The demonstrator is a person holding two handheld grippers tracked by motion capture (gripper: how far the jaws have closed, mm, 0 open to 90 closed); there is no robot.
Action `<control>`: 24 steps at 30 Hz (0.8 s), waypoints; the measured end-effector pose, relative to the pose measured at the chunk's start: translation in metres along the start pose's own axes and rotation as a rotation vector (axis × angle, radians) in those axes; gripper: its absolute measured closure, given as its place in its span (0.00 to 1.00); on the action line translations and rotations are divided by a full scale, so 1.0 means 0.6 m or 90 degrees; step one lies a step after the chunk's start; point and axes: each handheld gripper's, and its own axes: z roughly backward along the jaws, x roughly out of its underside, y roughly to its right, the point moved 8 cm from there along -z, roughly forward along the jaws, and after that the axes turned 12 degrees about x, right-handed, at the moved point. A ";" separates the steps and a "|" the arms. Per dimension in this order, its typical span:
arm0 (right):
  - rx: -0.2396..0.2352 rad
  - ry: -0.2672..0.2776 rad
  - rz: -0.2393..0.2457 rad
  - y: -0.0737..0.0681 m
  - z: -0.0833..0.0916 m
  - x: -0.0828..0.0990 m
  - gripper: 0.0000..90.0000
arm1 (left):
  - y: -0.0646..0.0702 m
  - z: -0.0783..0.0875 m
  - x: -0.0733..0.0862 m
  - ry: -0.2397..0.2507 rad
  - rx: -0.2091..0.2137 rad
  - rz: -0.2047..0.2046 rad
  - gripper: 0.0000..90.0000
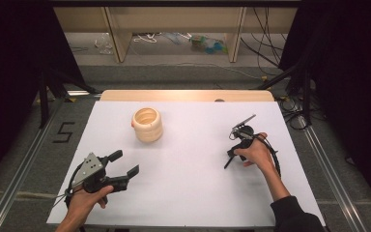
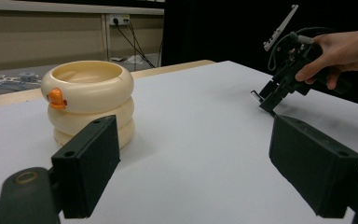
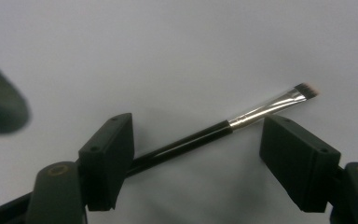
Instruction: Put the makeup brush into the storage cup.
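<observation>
- The table point(image 1: 188, 193) carries a white sheet; a bare wooden strip shows along its far edge.
- A cream holder point(image 1: 147, 124) made of three stacked rings stands upright on the sheet, toward the far left. It is open at the top and bears a small orange knob point(image 2: 56, 98) on its upper ring. All places below are given relative to this holder.
- Your left tongs point(image 1: 125, 164) sit nearer to you than the holder and slightly to its left, held in your left hand point(image 1: 84, 200) above the sheet. Both jaws stand wide apart with nothing between them. In the left gripper view the holder point(image 2: 88, 102) lies ahead, just past the left jaw and apart from it.
- Your right tongs point(image 1: 232, 155) are well to the right of the holder, tilted down toward the sheet and gripped by your right hand point(image 1: 256, 152). A dark sleeve point(image 1: 294, 215) covers that forearm.
- In the right gripper view the jaws of the right tongs point(image 3: 196, 154) stand open on either side of a thin brush point(image 3: 223, 126). The brush lies flat on the sheet, black handle point(image 3: 182, 144) running under the left jaw, silver ferrule point(image 3: 265, 108) and short bristle tip point(image 3: 307, 90) reaching past the right jaw. Whether either jaw touches the brush cannot be told; it is not clamped.
- The brush point(image 1: 229, 162) therefore lies well right of the holder, beneath the right tongs.
</observation>
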 end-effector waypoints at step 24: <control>0.001 -0.042 0.083 0.011 0.006 -0.003 0.68 | 0.003 -0.004 0.007 -0.011 0.002 0.001 0.18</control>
